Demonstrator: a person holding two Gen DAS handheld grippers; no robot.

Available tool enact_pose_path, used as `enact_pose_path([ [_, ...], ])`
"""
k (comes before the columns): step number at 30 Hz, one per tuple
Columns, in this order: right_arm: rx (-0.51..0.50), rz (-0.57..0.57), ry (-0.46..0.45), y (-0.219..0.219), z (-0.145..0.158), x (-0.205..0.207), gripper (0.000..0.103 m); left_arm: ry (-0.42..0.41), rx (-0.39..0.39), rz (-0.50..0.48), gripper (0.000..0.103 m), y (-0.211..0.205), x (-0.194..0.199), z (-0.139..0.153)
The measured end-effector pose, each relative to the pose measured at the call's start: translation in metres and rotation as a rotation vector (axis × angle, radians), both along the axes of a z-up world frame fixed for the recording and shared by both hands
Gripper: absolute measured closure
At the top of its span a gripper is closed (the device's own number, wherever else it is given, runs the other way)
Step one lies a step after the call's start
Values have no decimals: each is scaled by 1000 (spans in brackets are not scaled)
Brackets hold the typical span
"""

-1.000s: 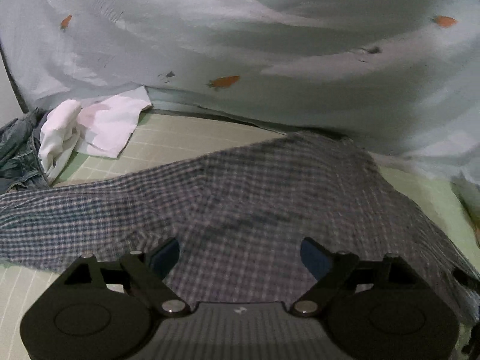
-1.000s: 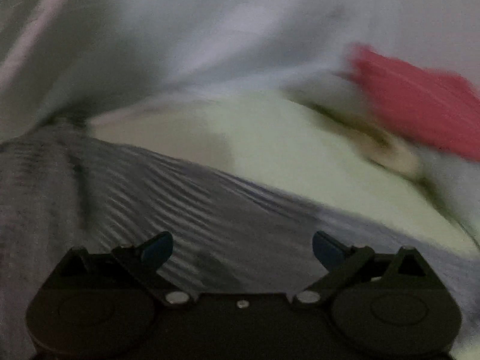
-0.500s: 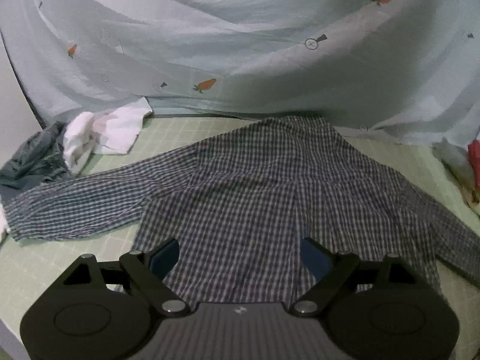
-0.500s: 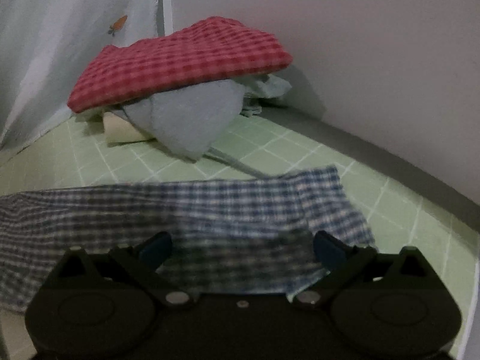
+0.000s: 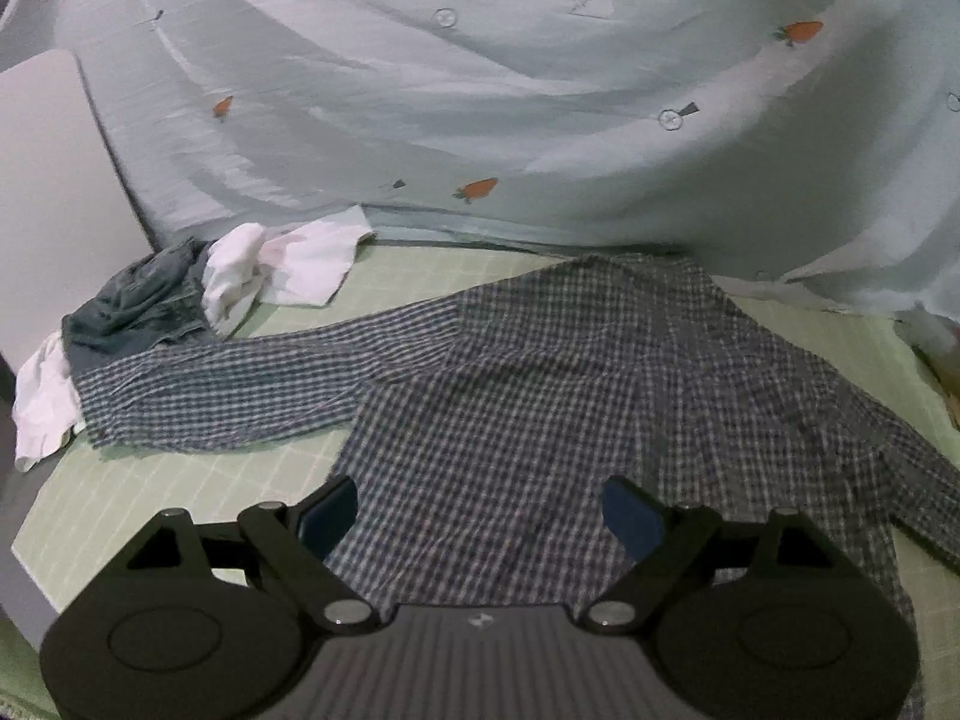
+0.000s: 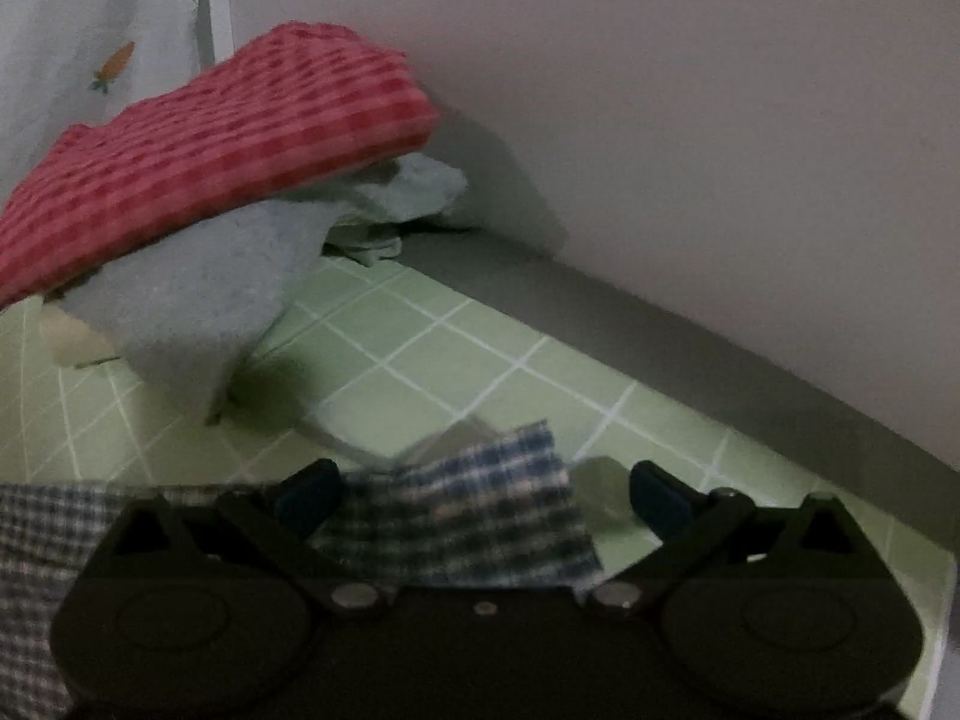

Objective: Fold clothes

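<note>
The checked shirt [image 5: 540, 396] lay spread flat and unfolded on the green mat [image 5: 150, 498], both the left tool [image 5: 480, 510] and right tool [image 6: 480, 495] gaping wide and empty, the right hovering over the sleeve cuff [image 6: 480, 504], so every fold was left.

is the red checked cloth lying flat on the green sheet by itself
No, in the right wrist view the red checked cloth sits on top of a pale blue garment, raised off the green sheet.

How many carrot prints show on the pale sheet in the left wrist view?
3: one at upper right, one left of centre, one low in the middle; folds of the pale sheet may hide more.
</note>
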State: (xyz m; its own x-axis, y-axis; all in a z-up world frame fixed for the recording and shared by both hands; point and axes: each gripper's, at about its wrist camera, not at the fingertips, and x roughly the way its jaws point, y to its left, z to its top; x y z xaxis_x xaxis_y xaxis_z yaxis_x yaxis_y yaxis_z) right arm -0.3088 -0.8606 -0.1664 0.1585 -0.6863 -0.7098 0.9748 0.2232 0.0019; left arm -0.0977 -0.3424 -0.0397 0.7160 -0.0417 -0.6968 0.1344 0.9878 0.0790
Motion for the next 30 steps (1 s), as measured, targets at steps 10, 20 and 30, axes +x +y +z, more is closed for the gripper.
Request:
enact_pose_path([
  [10,17,164,-106,138,33,14,0,6,-72,99,6,73,17,7],
  [20,44,573,-125,362,50,111,0,35,-93,80,6,181,81,-25],
  [30,97,649,22,493,15,217,0,136,-148,221,6,340,172,-80],
])
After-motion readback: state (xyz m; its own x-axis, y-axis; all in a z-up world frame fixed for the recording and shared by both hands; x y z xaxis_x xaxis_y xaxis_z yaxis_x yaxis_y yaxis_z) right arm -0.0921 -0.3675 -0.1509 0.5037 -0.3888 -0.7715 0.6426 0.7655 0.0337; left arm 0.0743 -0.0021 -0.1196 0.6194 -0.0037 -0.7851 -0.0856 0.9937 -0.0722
